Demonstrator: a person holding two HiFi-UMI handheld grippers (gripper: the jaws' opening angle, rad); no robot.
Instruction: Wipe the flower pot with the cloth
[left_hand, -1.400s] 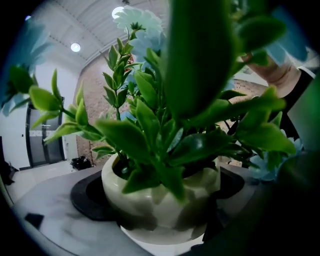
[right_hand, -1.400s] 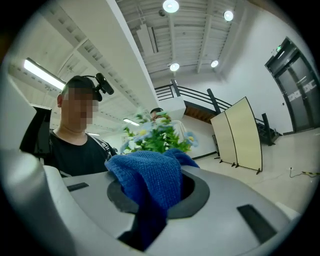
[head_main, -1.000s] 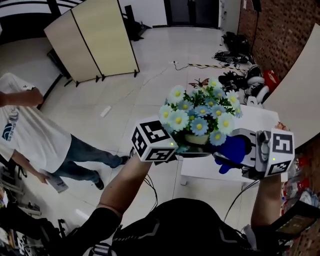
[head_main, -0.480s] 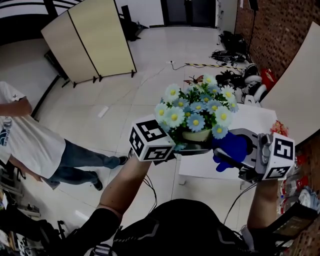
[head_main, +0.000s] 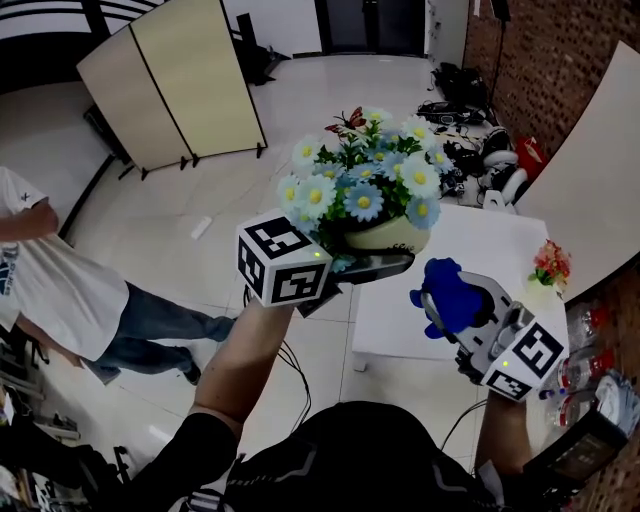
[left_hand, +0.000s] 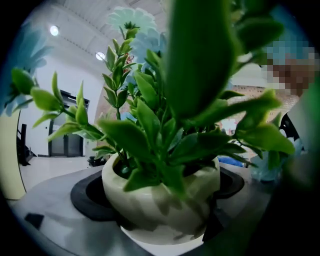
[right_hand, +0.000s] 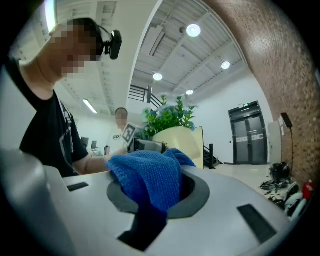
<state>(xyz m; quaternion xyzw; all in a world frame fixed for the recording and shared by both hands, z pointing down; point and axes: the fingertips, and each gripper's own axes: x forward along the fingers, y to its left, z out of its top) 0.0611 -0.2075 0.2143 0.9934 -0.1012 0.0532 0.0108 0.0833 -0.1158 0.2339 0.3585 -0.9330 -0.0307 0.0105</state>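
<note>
A cream flower pot (head_main: 390, 235) full of blue and white daisies is held up in the air by my left gripper (head_main: 375, 268), which is shut on the pot's base. In the left gripper view the pot (left_hand: 160, 197) fills the space between the jaws under green leaves. My right gripper (head_main: 447, 312) is shut on a blue knitted cloth (head_main: 452, 296) and sits below and to the right of the pot, apart from it. In the right gripper view the cloth (right_hand: 150, 177) bulges out of the jaws, with the pot (right_hand: 177, 140) beyond it.
A white table (head_main: 450, 275) lies below the grippers, with a small pot of red flowers (head_main: 548, 266) at its right edge. A person in a white shirt (head_main: 50, 290) stands at the left. A folding screen (head_main: 170, 80) stands at the back; bags and cables lie by the brick wall.
My left gripper has lifted the pot higher and to the left. My right gripper has dropped down and away with the cloth, so the cloth no longer touches the pot.
</note>
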